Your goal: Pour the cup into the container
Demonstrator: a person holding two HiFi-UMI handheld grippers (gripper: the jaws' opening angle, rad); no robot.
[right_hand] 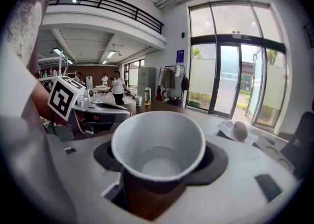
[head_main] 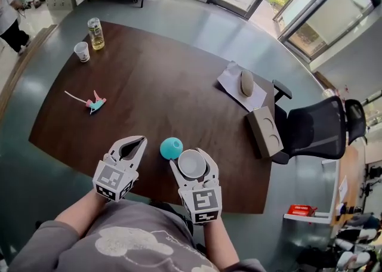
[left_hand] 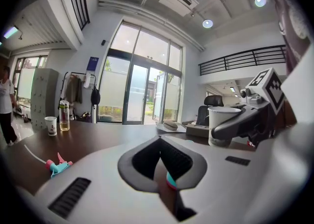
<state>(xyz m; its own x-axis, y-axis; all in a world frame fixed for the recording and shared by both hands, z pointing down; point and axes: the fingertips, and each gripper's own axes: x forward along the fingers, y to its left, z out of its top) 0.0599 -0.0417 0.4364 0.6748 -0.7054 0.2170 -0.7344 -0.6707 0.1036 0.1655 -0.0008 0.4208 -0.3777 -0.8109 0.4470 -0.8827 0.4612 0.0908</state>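
Observation:
My right gripper (head_main: pixel 192 156) is shut on a white paper cup (head_main: pixel 192 164), held upright above the near edge of the dark table (head_main: pixel 161 86). In the right gripper view the cup (right_hand: pixel 158 144) fills the jaws and holds a little clear liquid at its bottom. A round teal container (head_main: pixel 171 148) stands on the table just left of the cup, between the two grippers. My left gripper (head_main: pixel 141 141) hovers left of it, jaws shut with nothing in them. In the left gripper view a sliver of the teal container (left_hand: pixel 170 181) shows through the jaws, and the cup (left_hand: pixel 223 126) is at right.
At the far left corner stand a paper cup (head_main: pixel 82 51) and a bottle of yellow liquid (head_main: pixel 95 33). A small teal-and-pink item (head_main: pixel 94 103) lies mid-left. At the right edge are a sheet with a grey oval object (head_main: pixel 246 83), a cardboard tray (head_main: pixel 265 130) and an office chair (head_main: pixel 316 127).

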